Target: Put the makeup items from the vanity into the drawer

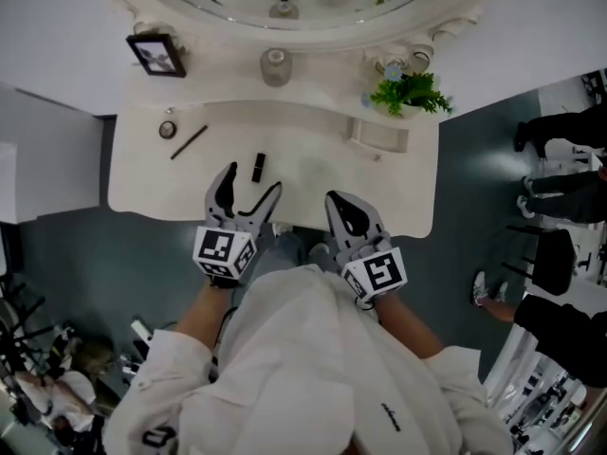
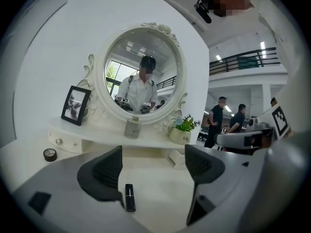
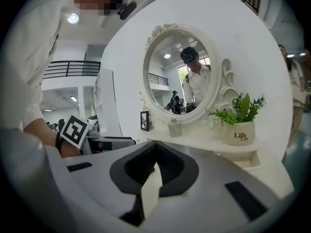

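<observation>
Left gripper: your left gripper (image 1: 251, 184) hovers over the front of the bench (image 1: 133, 192) with its jaws spread wide. Nothing is pinched, and it looks set to go round something.
Lipstick: the black lipstick (image 1: 258, 167) lies flat on the bench just ahead of those tips. In the left gripper view the lipstick (image 2: 129, 197) sits low beside the left-hand jaw, off centre. I'd say you need to slide across before you close.
Right gripper: your right gripper (image 1: 338, 204) is pressed together and empty. It sits near the bench's front edge, out of the left one's way, and seems to be waiting.
Other makeup: a dark pencil (image 1: 189, 142) and a small round pot (image 1: 168, 129) lie further left, near each other.
Drawer: the little box (image 1: 379, 138) jutting out under the shelf, below the plant (image 1: 413, 91), looks like a pulled-out drawer, though I can't be sure.
Progress: nothing shows as put away yet, and the lipstick looks like your first pick.
</observation>
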Demonstrator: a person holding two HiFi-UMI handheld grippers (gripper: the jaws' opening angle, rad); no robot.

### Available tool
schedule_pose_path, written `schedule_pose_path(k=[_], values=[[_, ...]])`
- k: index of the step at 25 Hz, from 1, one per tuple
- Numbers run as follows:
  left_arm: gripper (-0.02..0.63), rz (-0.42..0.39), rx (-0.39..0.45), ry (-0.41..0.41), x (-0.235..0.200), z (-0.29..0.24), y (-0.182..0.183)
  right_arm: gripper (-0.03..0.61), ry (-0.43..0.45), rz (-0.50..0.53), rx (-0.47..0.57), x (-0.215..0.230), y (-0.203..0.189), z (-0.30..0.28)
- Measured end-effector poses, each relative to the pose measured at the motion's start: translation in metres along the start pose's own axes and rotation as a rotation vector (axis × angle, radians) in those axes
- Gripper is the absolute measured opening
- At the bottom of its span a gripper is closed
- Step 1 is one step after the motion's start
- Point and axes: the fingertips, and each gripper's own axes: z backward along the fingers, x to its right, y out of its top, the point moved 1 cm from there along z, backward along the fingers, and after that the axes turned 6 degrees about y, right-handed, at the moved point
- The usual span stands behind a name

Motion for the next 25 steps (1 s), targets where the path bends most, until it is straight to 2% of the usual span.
schedule_pose_path(k=[7, 16, 25], values=[[0.391, 0.002, -0.042, 0.013, -0.002, -0.011, -0.021, 0.018, 0.038, -0.025, -0.040, 0.005, -0.022, -0.021], [0.391, 0.020, -0.103, 0.092, -0.007, -0.030, -0.042, 0.018, 0.084, -0.190, -0.095, 0.015, -0.055, -0.058], [0.390, 0.034, -0.178, 0.132, -0.021, -0.044, -0.082, 0.018, 0.117, -0.234, -0.155, 0.015, -0.090, -0.087]])
